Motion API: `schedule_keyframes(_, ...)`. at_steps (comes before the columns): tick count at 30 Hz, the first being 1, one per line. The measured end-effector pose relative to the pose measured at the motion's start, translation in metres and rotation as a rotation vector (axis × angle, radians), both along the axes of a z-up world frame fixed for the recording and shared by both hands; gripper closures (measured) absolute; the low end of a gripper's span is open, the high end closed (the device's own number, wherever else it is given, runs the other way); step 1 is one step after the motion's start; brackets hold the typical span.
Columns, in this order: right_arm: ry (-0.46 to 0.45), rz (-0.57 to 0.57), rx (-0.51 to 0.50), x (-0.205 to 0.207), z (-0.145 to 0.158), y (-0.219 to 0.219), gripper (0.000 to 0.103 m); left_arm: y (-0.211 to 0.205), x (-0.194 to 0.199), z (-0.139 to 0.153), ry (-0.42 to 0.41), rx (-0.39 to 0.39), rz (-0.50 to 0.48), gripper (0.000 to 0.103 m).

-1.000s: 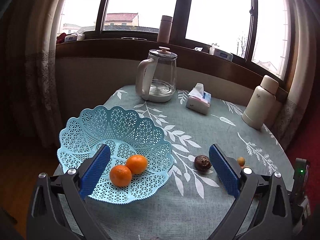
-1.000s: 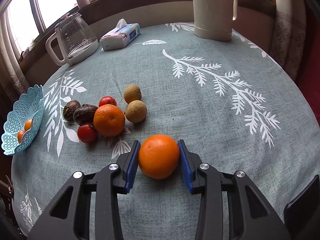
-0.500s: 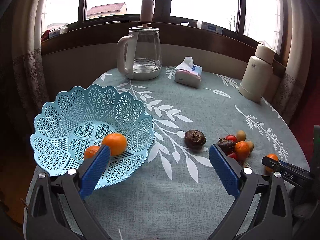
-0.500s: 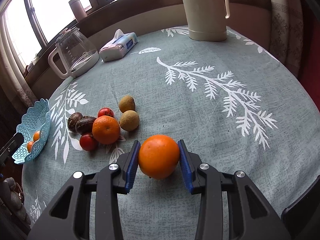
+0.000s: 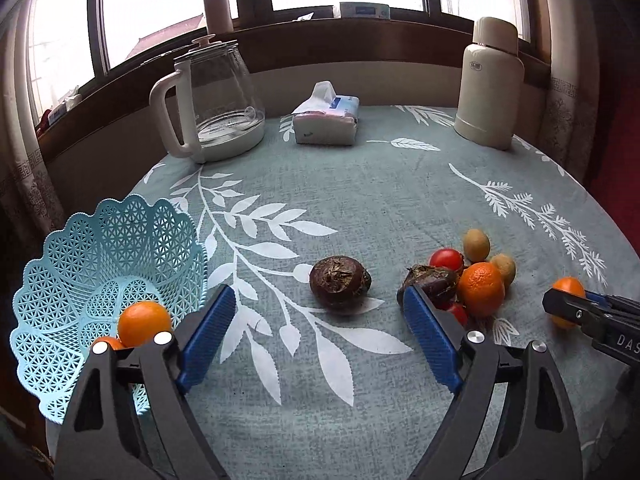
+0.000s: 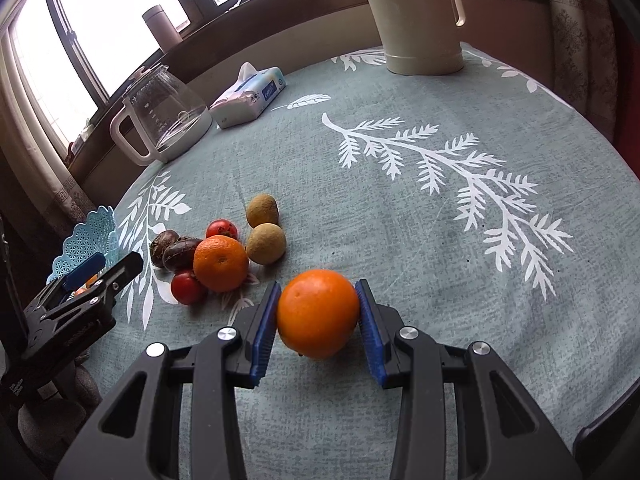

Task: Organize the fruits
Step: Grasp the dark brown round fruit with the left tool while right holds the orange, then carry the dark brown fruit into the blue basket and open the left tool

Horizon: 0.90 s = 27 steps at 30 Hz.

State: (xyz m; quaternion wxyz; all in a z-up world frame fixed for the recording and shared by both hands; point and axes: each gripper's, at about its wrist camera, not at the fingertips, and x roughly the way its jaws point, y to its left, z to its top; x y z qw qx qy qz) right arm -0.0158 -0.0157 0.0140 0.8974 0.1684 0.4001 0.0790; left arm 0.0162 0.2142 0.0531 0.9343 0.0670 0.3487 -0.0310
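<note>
A round table (image 6: 440, 128) wears a grey-green cloth with white leaves. At its left edge sits a blue lacy basket (image 5: 80, 248) with two small oranges (image 5: 144, 322) inside. The right tongs (image 6: 318, 318) pinch a big, round, bright orange (image 6: 318, 312) with bumpy skin, just above the cloth near the front. Beside it lies a fruit pile (image 6: 222, 256): another orange, two red ones, two tan ones, dark wrinkly ones. The left tongs (image 5: 316, 322) are spread wide, holding nothing, with one dark fruit (image 5: 340, 282) on the cloth between them.
</note>
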Motion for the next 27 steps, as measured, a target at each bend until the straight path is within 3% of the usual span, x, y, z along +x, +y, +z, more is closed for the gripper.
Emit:
schedule_keyframes(5,0.004,0.016,0.023,0.001,-0.001,0.0,0.064,-0.008,0.019,-0.012,0.05,0.019,-0.036,0.04)
schedule_keyframes(11,0.009,0.02,0.039,0.002,-0.003,-0.001,0.064,-0.009,0.038,-0.022,0.103,-0.005,-0.063,0.054)
schedule_keyframes(27,0.004,0.015,0.048,0.004,-0.004,-0.002,0.064,-0.003,0.036,-0.02,0.099,-0.066,-0.06,0.058)
